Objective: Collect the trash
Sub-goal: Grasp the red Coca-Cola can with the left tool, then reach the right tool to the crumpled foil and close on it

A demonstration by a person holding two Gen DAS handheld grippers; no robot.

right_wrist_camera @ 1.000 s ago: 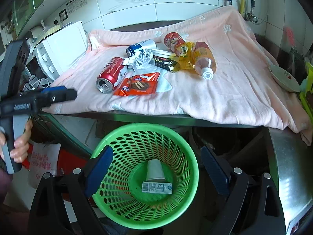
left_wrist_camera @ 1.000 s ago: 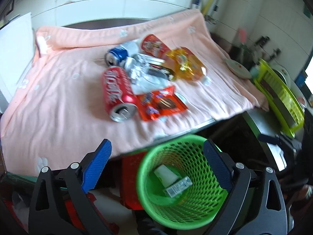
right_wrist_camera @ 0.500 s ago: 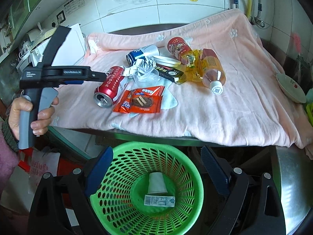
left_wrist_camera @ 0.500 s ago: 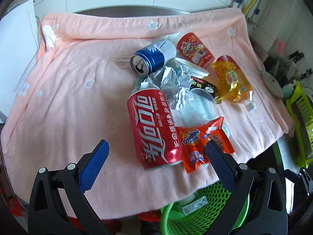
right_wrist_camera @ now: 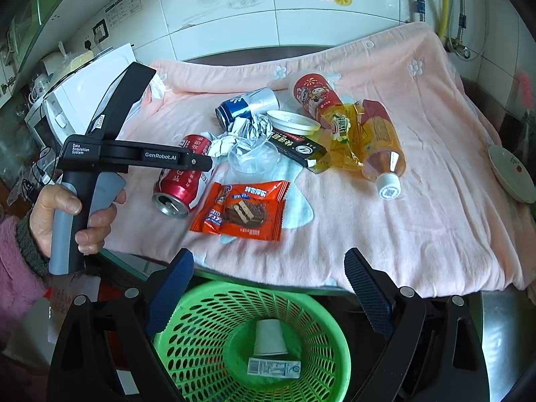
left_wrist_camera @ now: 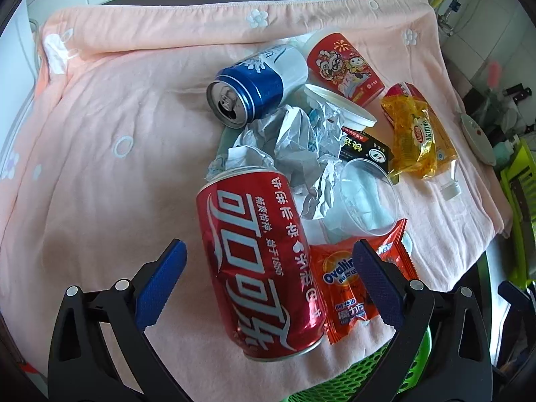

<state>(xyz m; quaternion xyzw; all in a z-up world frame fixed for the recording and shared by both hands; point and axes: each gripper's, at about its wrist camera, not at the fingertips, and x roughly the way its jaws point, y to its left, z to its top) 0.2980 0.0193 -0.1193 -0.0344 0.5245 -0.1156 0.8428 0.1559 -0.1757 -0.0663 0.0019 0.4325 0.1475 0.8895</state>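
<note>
- The left gripper [left_wrist_camera: 269, 264] is hovering with jaws spread wide on either side of the red cola can [left_wrist_camera: 258, 264], not touching it.
- The right gripper [right_wrist_camera: 269, 279] is gaping empty above the green basket [right_wrist_camera: 201, 328].
- The can is lying on the pink cloth [left_wrist_camera: 100, 174], the orange wafer wrapper [left_wrist_camera: 348, 288] touching it.
- Crumpled paper [left_wrist_camera: 294, 147] and a blue can [left_wrist_camera: 258, 83] are lying beyond.

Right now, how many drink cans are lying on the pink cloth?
2. The red can lies near the front edge; the blue can lies behind the crumpled paper. More may be hidden underneath.
</note>
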